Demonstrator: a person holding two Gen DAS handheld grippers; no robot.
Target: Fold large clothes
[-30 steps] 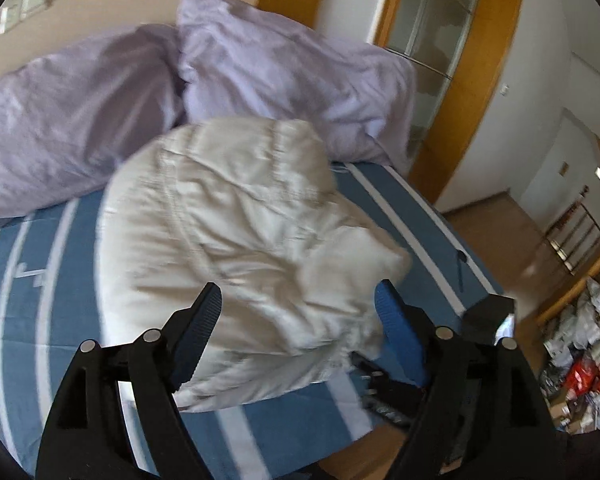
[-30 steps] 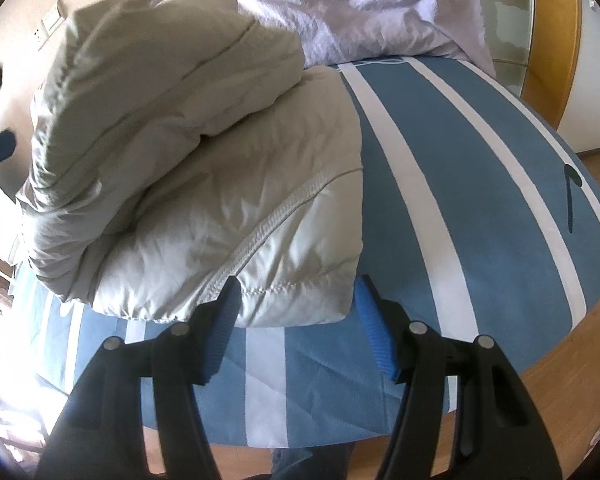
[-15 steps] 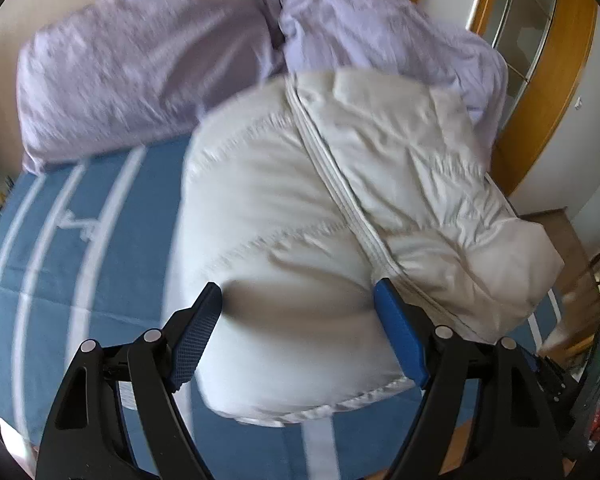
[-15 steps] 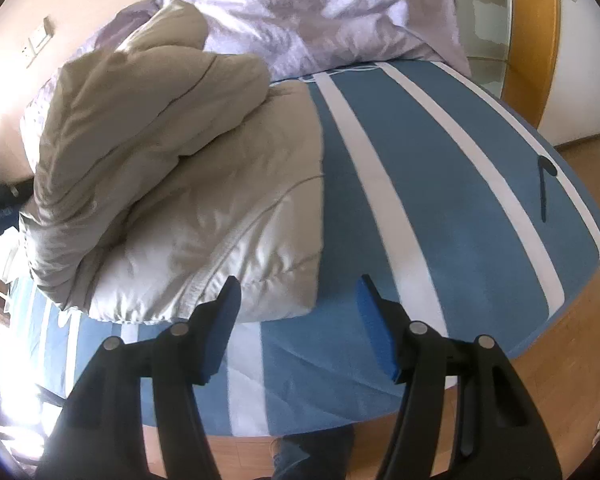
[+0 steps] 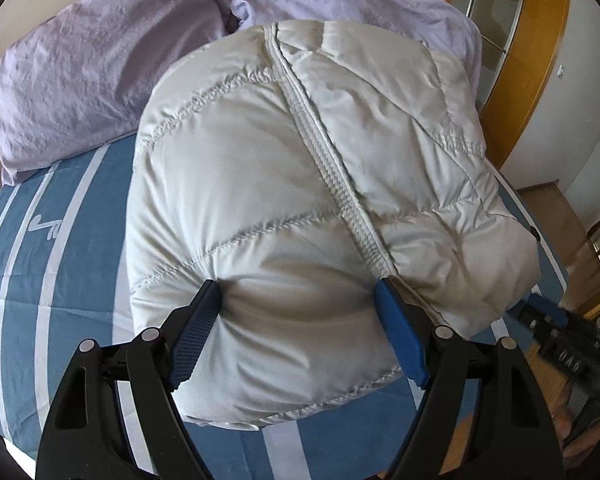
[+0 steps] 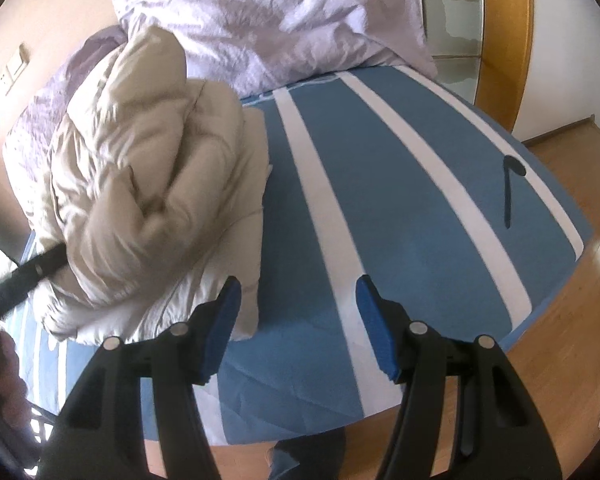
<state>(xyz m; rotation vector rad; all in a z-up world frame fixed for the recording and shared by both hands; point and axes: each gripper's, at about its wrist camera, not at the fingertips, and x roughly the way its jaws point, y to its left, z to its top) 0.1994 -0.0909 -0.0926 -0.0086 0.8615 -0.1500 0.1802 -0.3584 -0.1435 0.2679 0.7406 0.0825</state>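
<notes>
Two tongs [image 5: 298,304] [image 6: 298,300] agape, jacket [image 5: 300,200] bed-edge [image 6: 380,408]

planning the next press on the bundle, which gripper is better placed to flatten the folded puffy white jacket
Left. The left gripper is open with the folded puffy white quilted jacket bulging between its fingers. The right gripper is also open, but hangs over the blue-and-white striped bedspread beside the jacket's corner.

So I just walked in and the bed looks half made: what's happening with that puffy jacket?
A person with a gripper in each hand is folding a white puffer jacket on the blue striped bed. The jacket sits bundled near the purple pillows. The left gripper is open, its fingers pressing into the bundle's near edge. The right gripper is open over the bedspread, holding nothing.
</notes>
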